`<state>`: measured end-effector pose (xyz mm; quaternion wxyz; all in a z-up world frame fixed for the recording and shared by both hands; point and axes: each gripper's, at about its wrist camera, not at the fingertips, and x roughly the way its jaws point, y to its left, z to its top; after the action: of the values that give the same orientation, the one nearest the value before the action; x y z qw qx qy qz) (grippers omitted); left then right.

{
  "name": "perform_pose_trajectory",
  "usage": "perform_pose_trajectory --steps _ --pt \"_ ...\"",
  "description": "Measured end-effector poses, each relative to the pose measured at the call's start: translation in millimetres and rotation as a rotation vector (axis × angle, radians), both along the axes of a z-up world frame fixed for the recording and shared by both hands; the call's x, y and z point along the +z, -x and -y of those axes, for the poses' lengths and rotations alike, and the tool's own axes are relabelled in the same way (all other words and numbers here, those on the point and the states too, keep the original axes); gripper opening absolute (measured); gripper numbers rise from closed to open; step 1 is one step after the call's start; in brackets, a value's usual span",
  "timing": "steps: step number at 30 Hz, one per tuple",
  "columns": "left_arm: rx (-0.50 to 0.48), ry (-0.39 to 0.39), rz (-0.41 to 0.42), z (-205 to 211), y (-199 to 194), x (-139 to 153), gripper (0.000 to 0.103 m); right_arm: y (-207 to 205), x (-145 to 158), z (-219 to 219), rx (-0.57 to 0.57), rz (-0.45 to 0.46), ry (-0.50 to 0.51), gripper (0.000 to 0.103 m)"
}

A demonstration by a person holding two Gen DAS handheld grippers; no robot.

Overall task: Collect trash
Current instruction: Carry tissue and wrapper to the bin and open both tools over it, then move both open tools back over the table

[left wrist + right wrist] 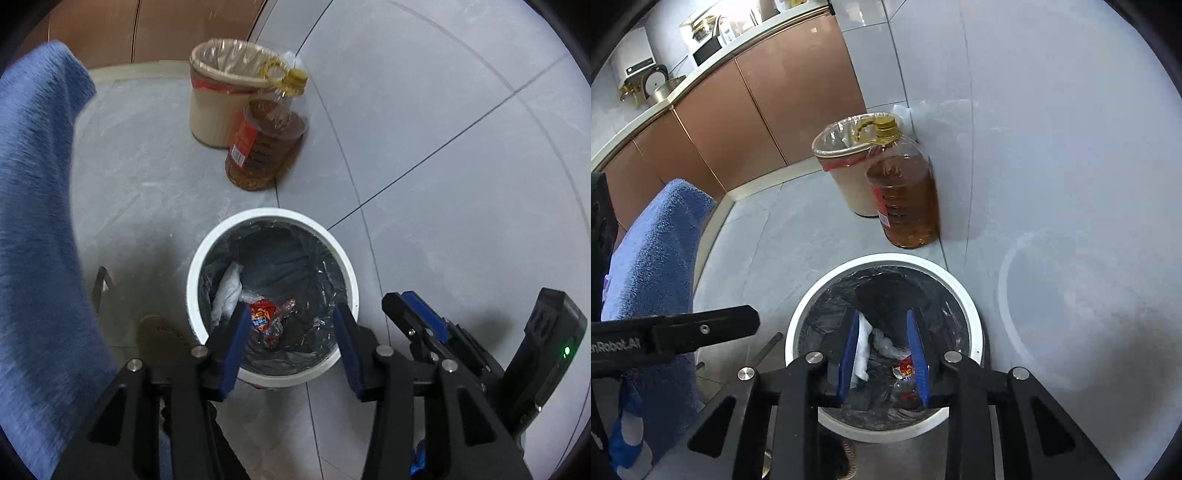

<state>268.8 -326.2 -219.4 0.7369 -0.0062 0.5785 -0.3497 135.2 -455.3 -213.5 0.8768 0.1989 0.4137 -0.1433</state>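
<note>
A white round trash bin (207, 243) with a black liner stands on the grey tiled floor; it also shows in the right wrist view (971, 306). Inside lie white crumpled paper (229, 290), a red snack wrapper (263, 314) and clear plastic. My left gripper (291, 314) is open and empty above the bin mouth. My right gripper (882, 321) is open and empty over the bin, with white paper (862, 350) and a red wrapper (905, 369) below it. The right gripper's fingers (417, 314) show at the lower right of the left wrist view.
A beige bin (210, 110) with a clear liner and a large bottle of amber oil (266, 147) stand behind the white bin by the wall. A blue towel (33, 221) hangs at the left. Brown kitchen cabinets (738, 122) run along the back left.
</note>
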Motion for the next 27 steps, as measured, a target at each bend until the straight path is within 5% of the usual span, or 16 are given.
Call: perform_pose_trajectory --steps 13,27 --pt "0.094 0.067 0.252 -92.6 39.1 106.3 0.044 35.1 98.5 -49.9 0.028 0.179 0.072 0.040" --pt "0.156 0.109 0.441 -202.5 95.6 182.3 0.049 69.0 211.3 -144.0 0.175 0.384 0.137 0.047"
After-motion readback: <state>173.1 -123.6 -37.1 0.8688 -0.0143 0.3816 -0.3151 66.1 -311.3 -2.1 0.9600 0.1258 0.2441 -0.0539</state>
